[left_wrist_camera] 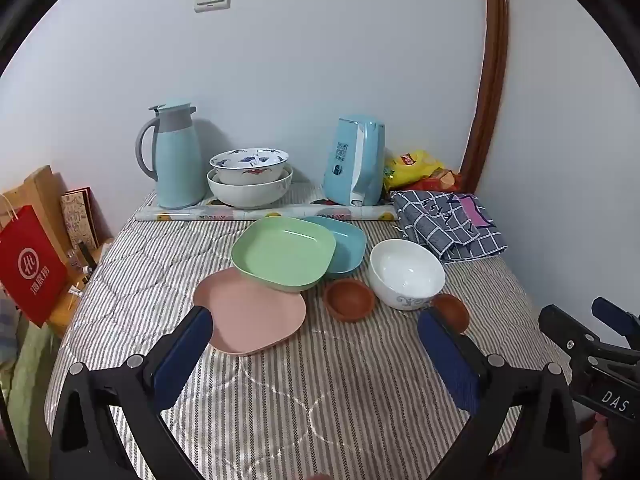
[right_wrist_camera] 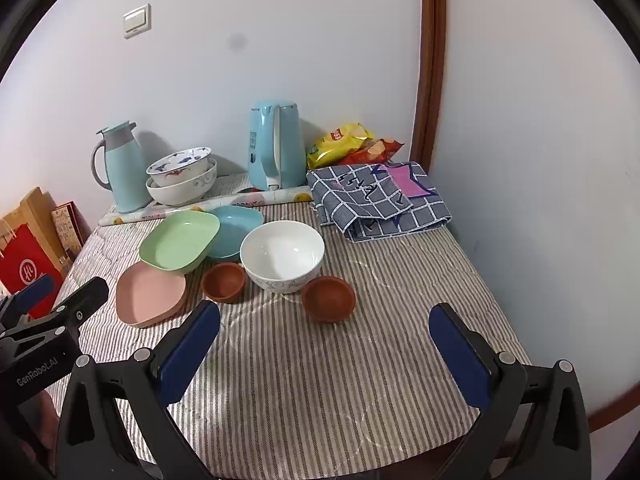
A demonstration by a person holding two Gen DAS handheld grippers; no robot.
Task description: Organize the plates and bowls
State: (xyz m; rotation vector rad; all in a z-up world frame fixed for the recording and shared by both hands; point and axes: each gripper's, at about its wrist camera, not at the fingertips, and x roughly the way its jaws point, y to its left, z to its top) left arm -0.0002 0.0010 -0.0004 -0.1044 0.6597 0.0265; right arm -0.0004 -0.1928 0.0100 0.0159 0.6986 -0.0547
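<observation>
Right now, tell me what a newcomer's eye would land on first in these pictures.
The overlapping pastel plates mid-table: the green plate leaning on the pink plate and the blue plate. Right of them sits a white bowl flanked by two small brown bowls. Behind, against the wall, stand a light blue jug, two stacked patterned bowls and a blue kettle.
</observation>
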